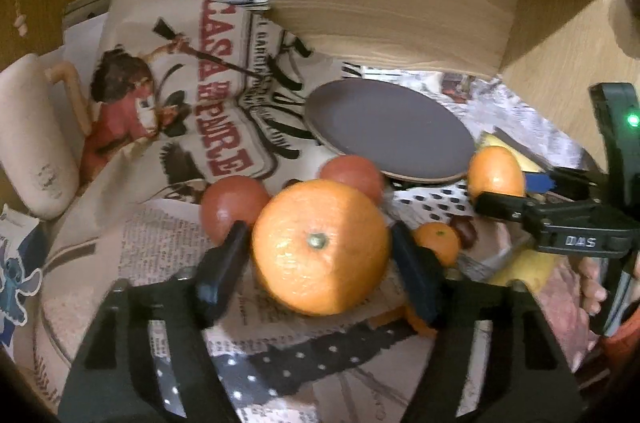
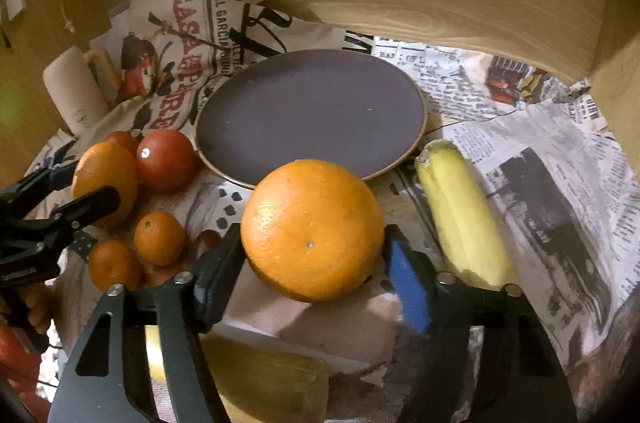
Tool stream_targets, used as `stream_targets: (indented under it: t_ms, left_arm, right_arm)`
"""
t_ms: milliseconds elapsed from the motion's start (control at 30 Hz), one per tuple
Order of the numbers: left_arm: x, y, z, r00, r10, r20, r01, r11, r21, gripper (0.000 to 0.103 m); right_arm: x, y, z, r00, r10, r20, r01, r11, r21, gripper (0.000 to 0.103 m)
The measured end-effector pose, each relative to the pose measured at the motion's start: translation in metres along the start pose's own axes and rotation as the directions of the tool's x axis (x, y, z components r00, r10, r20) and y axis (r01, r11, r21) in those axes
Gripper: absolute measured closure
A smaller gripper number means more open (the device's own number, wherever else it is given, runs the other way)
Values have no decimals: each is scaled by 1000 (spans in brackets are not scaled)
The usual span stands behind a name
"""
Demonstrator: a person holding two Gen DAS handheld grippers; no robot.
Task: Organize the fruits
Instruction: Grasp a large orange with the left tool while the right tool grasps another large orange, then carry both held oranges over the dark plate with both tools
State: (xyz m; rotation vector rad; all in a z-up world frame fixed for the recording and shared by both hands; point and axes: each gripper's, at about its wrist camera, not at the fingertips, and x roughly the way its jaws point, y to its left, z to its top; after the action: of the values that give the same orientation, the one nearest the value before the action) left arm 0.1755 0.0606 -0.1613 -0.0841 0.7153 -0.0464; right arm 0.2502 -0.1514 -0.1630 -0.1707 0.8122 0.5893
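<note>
The left gripper [image 1: 320, 255] is being closed on a large orange [image 1: 320, 247] (stem end facing the camera), which is being pinched between both fingers. A second orange [image 2: 312, 229] is being gripped the same way by the right gripper [image 2: 314, 263], just in front of the dark plate [image 2: 310, 111], beside the banana [image 2: 460, 215].

Left gripper [image 1: 320, 251] clamps a large orange [image 1: 321, 248] between both fingers, stem end facing the camera, above the newspaper-covered surface [image 1: 168, 243]. Two red tomatoes [image 1: 232, 207] sit just behind it, with a dark plate [image 1: 390, 127] beyond them, empty, near the wooden back wall [image 1: 380, 3]. Right gripper [image 1: 500, 189] enters from the right edge, closed on a second orange [image 1: 495, 172]; a small mandarin [image 1: 437, 242] lies between the two oranges.
</note>
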Motion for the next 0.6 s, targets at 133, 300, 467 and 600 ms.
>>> stream_targets:
  t_ms: [133,300,467,600]
  left_arm:
    - [1,-1,1,1000,7,-6,-7,1000,12,35]
    - [-4,2,3,1000,-11,-8,11,1000,-12,35]
    - [-15,-2,7,1000,-2,30,2,1000,10,35]
    - [-27,-6,17,997,-4,72,3,1000,20,35]
  right_arm:
    - [-2,2,0,1000,-4,8,4,1000,-5,40]
    - [-13,0,0,999,2,39,-1,1000,-2,41]
    - [-29,0,3,996,-5,86,5,1000,0,41]
    - [-42,-1,9,992,-21,128,22,1000,-4,41]
